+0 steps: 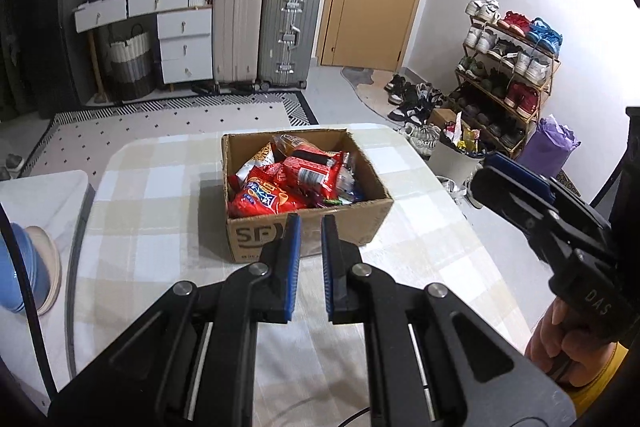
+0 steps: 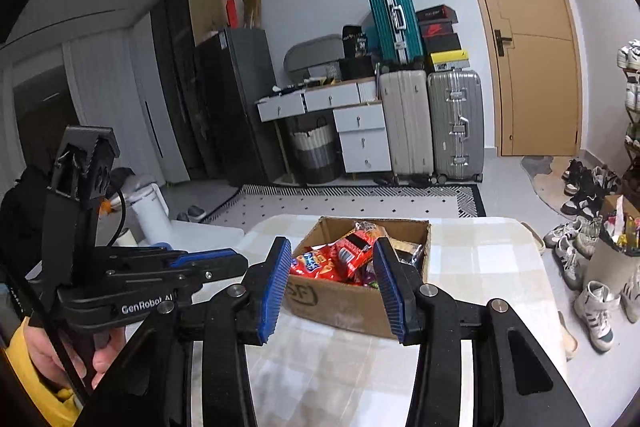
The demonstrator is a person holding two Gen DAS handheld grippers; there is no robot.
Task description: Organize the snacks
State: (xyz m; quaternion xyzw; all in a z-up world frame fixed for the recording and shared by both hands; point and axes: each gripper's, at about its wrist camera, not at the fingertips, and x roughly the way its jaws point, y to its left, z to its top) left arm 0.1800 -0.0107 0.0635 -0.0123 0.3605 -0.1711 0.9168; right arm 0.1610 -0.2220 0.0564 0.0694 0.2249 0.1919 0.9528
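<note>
Both claws hang empty above our checked tabletop: left claw nearly closed, right claw partly open. At mid-frame, snack packets fill the cardboard box; packing looks finished.

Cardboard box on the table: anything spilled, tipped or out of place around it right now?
Nothing stands out. The cardboard box sits flat on the checked tablecloth, turned a little askew to the table edges. The snack packets are piled loosely but all inside; none lies on the cloth.
</note>
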